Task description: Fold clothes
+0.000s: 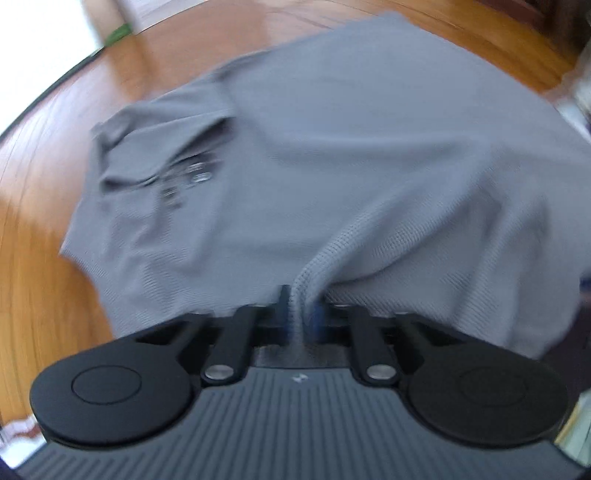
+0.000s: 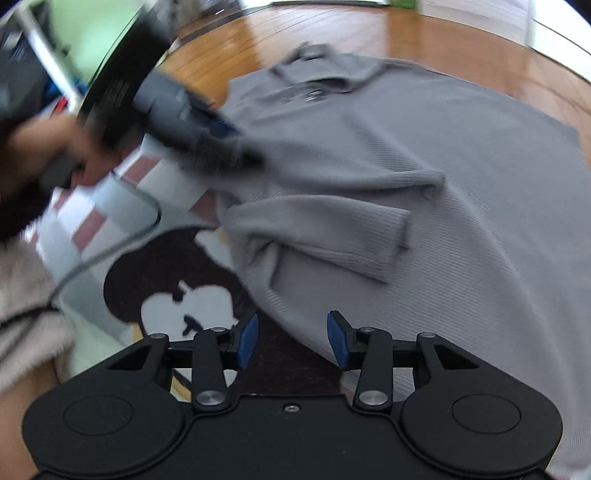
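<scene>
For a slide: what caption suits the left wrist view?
Left gripper shut on grey shirt over wooden table.

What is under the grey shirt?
The shirt lies on a wooden table, and its near edge hangs over a patterned rug. Anything else beneath it is covered.
</scene>
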`<state>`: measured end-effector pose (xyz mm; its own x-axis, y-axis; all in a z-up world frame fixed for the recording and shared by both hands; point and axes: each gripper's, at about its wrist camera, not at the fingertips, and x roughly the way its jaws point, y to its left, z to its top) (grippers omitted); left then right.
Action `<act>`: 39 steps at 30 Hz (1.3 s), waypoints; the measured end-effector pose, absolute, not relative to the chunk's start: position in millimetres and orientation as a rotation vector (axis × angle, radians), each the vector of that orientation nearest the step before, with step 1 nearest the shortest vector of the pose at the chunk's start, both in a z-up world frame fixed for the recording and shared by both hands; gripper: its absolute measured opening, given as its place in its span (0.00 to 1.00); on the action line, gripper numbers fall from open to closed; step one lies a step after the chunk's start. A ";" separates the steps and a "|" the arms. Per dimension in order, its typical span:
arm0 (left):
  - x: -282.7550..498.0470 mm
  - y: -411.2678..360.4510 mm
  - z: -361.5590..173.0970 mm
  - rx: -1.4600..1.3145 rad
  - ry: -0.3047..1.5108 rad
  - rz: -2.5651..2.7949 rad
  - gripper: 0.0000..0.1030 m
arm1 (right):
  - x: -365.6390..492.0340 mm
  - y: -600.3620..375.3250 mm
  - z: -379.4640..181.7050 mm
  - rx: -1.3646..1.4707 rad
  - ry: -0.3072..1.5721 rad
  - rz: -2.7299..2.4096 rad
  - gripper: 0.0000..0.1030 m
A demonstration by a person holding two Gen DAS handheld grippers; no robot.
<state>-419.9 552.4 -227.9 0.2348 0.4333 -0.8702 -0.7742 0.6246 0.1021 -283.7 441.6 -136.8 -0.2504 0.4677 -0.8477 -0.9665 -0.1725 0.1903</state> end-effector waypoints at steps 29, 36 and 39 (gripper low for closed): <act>-488.8 595.2 -258.4 -0.602 0.822 1.015 0.32 | -308.5 580.8 -138.2 -0.756 0.834 1.640 0.49; -542.2 574.2 -192.2 -0.697 0.649 0.876 0.07 | -292.1 551.2 -128.0 -0.531 0.973 1.713 0.07; -573.4 553.6 -185.0 -0.751 0.698 0.712 0.08 | -289.7 496.2 -106.8 -0.407 1.033 1.851 0.07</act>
<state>-573.4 553.6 -185.0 0.5643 0.3109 -0.7648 -0.7707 0.5306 -0.3529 -289.7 496.2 -106.8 -0.4992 0.5731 -0.6499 -0.8539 -0.1983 0.4811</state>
